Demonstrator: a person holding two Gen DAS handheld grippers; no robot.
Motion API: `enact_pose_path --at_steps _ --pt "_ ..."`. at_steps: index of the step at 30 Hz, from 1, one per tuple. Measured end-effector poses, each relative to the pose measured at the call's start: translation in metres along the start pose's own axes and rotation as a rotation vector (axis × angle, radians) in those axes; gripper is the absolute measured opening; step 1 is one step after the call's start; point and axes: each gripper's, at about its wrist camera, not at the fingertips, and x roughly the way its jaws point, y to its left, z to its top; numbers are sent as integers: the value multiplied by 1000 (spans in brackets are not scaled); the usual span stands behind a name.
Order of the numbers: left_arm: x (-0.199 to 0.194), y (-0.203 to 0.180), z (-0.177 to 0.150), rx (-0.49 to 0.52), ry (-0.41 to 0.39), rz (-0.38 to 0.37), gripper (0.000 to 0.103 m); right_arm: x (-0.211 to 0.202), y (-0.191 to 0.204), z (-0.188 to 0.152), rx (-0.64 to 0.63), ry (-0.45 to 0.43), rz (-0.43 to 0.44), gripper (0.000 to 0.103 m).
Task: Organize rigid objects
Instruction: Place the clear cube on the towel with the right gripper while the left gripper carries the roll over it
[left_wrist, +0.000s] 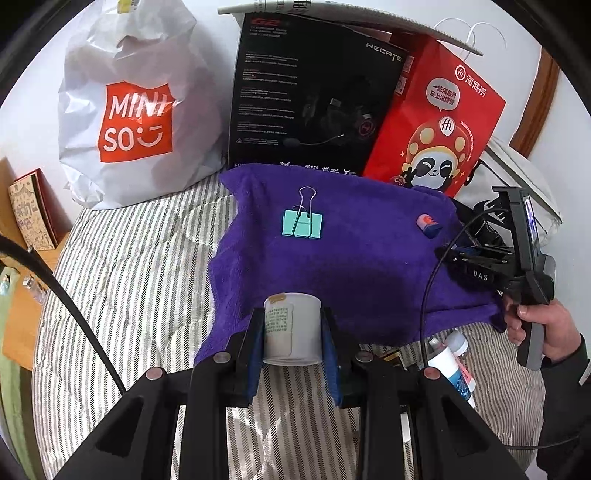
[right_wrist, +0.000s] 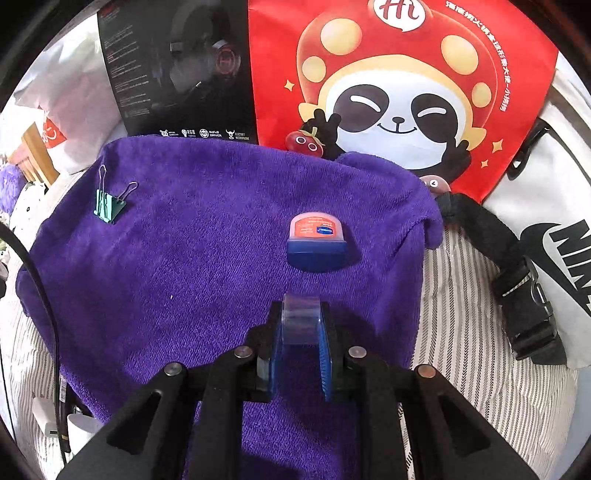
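Left gripper (left_wrist: 291, 332) closed on white jar (left_wrist: 291, 328), pads pressing both its sides, at near edge of purple towel (left_wrist: 369, 258). Right gripper (right_wrist: 301, 321) closed on small clear piece (right_wrist: 300, 319), low over towel. Green clip (left_wrist: 302, 221) lies on towel, far left part. Small blue-capped tub (right_wrist: 317, 242) lies on towel just beyond right fingertips, apart from them. Striped bedding (left_wrist: 129, 277) under towel.
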Motion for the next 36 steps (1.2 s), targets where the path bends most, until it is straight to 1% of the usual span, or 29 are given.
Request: enact_pose_path --at_steps 5,11,15,18,20,21,22,23,25,27,29,30,31,33,36 --pt "1 -5 1 1 -1 -5 27 -1 3 -5 -13 -19 -13 17" --pt "7 -9 1 10 10 -18 27 -3 3 -9 -4 -14 -4 17" --pt "14 -8 8 11 22 7 27 -4 3 -9 -4 -6 -12 18" --pt "19 -8 14 25 28 10 27 -3 6 -7 -17 5 -18 18" --pt "21 -7 18 32 25 12 27 -3 5 -8 -9 10 -15 21" --pt "22 -7 20 31 24 11 27 -3 3 -7 1 13 -13 24" --pt "23 -7 22 30 25 10 27 -3 1 -7 10 17 -14 30" --pt "24 -7 24 32 22 9 27 -2 -1 -6 18 22 -24 34" --pt "26 -8 27 38 16 14 27 -2 -2 -5 13 30 -5 36" --pt "29 -10 32 45 11 27 27 -2 0 -3 -8 36 -21 40" --pt "31 -11 37 46 10 22 27 -4 1 -2 -30 47 -42 50" --pt "32 -11 39 45 6 16 27 -4 1 -1 -31 56 -26 53" --pt "34 -12 41 46 7 11 27 -5 1 -1 -25 67 -8 55" --pt "38 -13 45 47 3 18 27 -11 3 0 -7 66 10 55" --pt "44 -12 50 42 0 12 27 -28 7 1 -2 30 -5 56"
